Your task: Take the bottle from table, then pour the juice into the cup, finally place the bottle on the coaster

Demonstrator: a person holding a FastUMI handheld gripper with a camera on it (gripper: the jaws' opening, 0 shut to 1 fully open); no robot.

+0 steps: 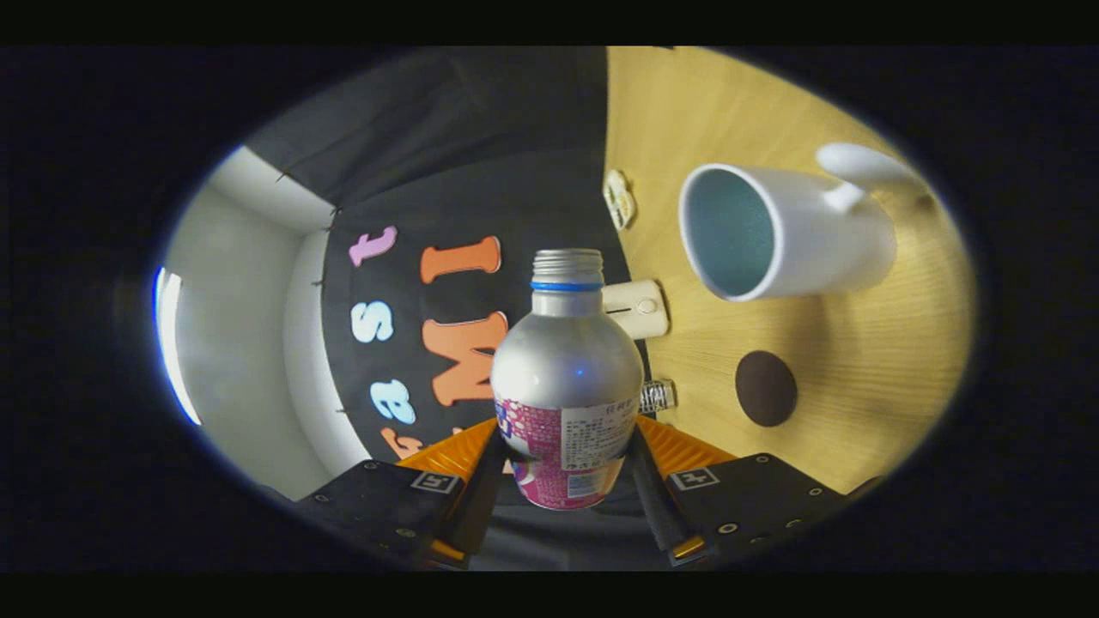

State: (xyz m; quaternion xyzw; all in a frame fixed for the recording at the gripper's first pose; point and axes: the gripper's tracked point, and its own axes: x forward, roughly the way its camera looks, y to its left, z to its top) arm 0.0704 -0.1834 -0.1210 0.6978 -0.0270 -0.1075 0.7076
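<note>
We are viewing the gripper (567, 468) as it is clamping the bottle (567, 386): both fingers (481, 493) are pressing on opposite sides of its labelled lower body, so the bottle is sitting between them with its uncapped, threaded neck pointing forward. The whole view is rolled sideways. Taking the bottle as our landmark, we are finding the white cup (786, 230) beyond its shoulder on the wooden table (859, 369), mouth turned toward the bottle, and the dark round coaster (765, 388) lying beside the bottle's body, apart from the cup
</note>
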